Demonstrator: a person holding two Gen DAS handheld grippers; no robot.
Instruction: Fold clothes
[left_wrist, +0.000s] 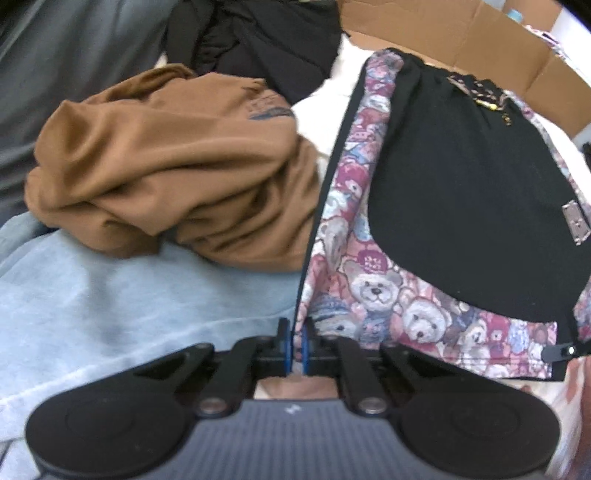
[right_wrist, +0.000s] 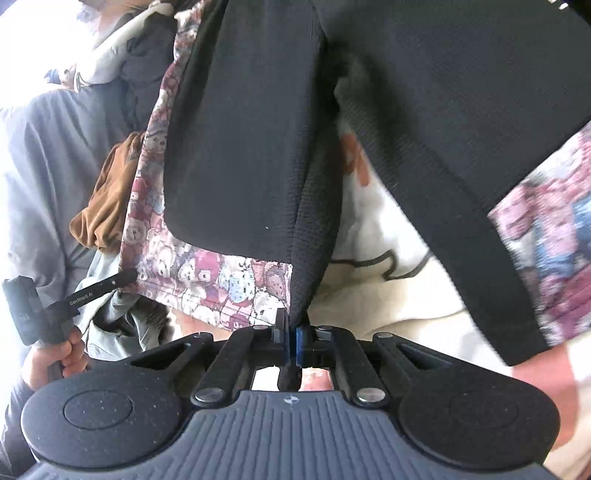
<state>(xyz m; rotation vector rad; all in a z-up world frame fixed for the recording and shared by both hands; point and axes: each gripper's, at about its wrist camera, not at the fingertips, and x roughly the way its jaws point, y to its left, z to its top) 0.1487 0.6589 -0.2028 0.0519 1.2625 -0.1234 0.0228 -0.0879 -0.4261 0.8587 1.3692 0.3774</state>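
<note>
Both grippers (left_wrist: 295, 341) (right_wrist: 291, 341) pinch black-knit, teddy-print garment (left_wrist: 461, 184) hem.

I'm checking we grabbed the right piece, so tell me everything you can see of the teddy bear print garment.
The teddy bear garment is black knit with a woven-looking border of pink, maroon and blue bears and a small metal tag on the black panel. It hangs partly lifted, draped over cream fabric beside a crumpled brown top. The left gripper pinches its dark-piped edge; the right gripper is shut on a black fold.
</note>
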